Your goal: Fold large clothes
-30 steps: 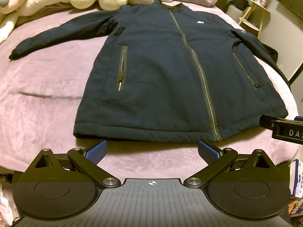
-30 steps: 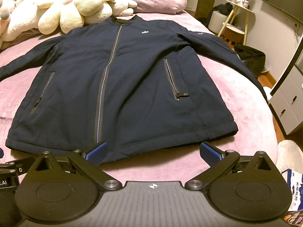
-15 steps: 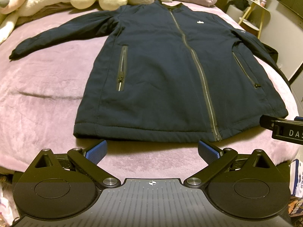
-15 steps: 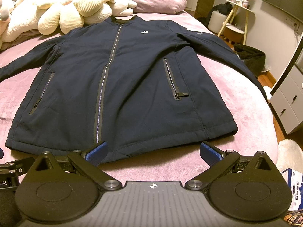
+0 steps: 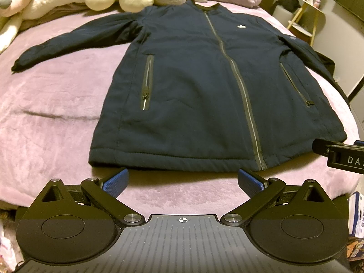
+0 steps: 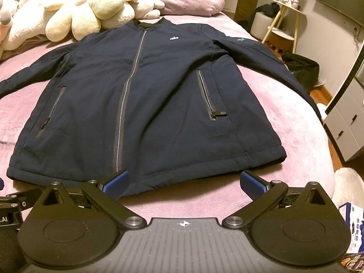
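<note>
A bed (image 5: 56, 104) covered in a pink plush blanket carries a navy jacket (image 5: 204, 95) spread flat, zipped, hem near the foot edge; plush toys (image 6: 75, 16) and a pillow (image 6: 188, 0) crowd the head edge.

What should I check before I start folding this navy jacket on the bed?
1. Navy jacket spread flat, front up: ok.
2. Front zipper closed: ok.
3. Both sleeves spread out: left-side sleeve ok; the other's cuff runs past the bed edge, cannot tell.
4. Left hand-held gripper open, empty, short of the hem: ok.
5. Right hand-held gripper open, empty: ok.
6. Plush toys touch the collar; room to fold: cannot tell.
</note>
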### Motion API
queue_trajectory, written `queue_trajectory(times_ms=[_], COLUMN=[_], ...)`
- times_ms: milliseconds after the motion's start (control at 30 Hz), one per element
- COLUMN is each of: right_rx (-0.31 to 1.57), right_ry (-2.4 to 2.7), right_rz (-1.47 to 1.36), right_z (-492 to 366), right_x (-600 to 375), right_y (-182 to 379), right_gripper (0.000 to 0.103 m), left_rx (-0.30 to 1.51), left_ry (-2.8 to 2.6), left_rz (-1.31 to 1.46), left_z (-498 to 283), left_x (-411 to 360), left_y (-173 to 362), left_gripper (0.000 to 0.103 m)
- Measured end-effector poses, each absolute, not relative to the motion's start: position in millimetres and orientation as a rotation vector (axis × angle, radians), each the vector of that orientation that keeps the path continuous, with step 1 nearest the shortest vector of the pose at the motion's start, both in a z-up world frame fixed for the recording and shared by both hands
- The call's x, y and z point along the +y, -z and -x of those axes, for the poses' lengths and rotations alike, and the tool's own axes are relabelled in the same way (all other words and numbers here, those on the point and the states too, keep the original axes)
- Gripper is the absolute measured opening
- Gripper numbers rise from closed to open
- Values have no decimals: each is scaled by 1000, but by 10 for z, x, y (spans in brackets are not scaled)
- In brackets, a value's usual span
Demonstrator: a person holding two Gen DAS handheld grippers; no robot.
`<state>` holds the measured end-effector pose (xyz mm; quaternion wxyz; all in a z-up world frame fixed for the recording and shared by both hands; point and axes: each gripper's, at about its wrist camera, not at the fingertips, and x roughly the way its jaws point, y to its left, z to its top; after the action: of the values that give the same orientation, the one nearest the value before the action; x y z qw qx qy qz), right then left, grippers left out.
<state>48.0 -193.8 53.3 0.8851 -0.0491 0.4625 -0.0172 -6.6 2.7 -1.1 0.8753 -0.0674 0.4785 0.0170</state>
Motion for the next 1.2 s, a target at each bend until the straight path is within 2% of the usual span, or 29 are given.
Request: queue_trajectory(times_ms=[1200], right_rx=[998], right_ry=[-5], right_rz=[26], right_z=[-624], right_x=[-2112], right_y=[-304], right_gripper=[103], left_rx=[1024], left_ry=[-20], left_rz=[165], left_z=[-193], left_x=[76], left_y=[91], left_gripper=[103])
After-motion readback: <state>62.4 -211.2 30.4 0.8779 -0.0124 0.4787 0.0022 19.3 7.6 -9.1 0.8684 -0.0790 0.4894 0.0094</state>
